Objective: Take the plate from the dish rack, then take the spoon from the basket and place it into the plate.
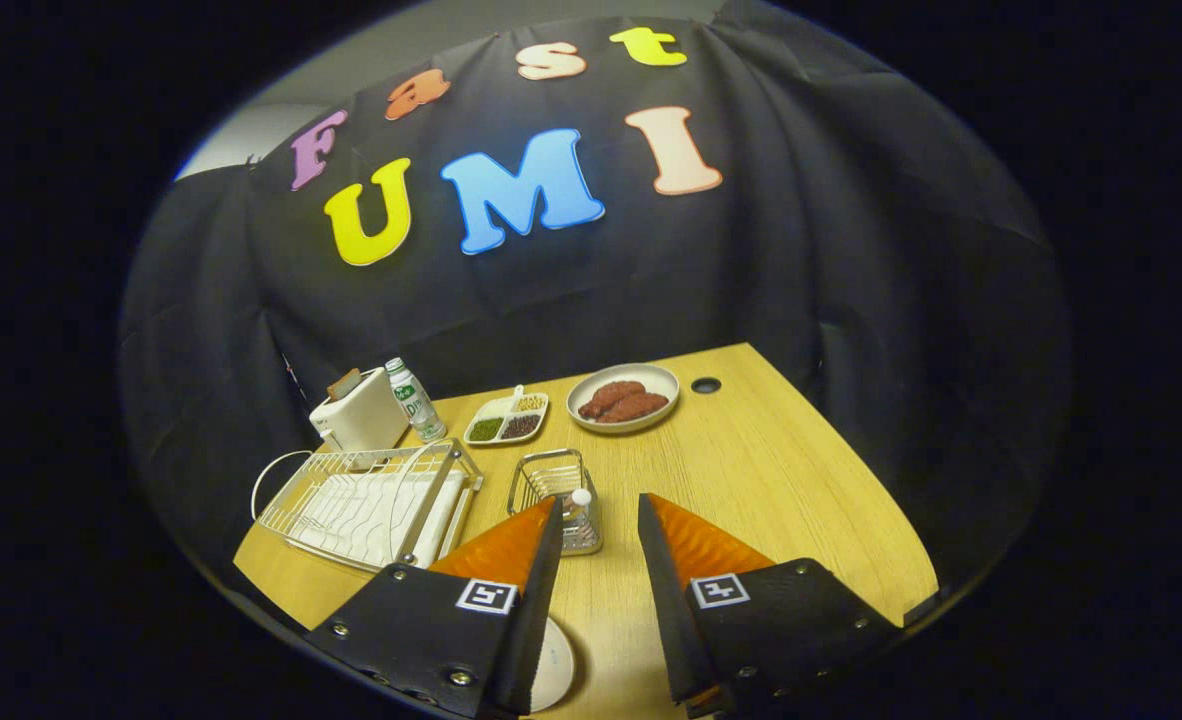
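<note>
One plate [554,665] already lies flat on the bench [751,470], low between the tongs [599,512] and half hidden under the left finger, so I judge the rack step is done. Next comes the spoon: its pale handle [580,503] stands upright in the small wire basket [557,500], just ahead of the fingertips, easy to pinch from above. Those tongs hang spread wide, holding nothing, aimed at that basket. Off to the left sits the dish rack [371,505], now without a plate. Beyond it stand a toaster [361,412] and a bottle [414,400], then a divided tray [507,418] and a dish of sausages [623,398], well clear.
</note>
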The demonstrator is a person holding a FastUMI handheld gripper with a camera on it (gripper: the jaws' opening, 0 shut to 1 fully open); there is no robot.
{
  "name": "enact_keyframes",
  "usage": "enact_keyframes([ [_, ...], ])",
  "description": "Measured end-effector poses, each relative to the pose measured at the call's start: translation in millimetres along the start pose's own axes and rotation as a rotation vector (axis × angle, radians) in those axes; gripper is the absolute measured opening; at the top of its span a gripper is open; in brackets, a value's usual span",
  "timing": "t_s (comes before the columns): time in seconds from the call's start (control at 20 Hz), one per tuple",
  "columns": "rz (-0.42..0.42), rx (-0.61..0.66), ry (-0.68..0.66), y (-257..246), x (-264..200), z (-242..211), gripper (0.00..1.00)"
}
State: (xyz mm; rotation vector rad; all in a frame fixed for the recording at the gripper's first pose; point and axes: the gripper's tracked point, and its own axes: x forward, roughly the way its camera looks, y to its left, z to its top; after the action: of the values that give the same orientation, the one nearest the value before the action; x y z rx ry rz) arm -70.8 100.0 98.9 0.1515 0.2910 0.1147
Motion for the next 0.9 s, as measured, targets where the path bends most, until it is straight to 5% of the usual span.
enact_keyframes([
  [0.35,0.06,-0.109,-0.171,11.9,39.5,5.2,0.51],
  [0.5,0.066,-0.174,-0.186,13.0,65.3,-4.8,0.74],
  [0.9,0.058,-0.21,-0.209,16.6,112.5,-16.6,0.73],
])
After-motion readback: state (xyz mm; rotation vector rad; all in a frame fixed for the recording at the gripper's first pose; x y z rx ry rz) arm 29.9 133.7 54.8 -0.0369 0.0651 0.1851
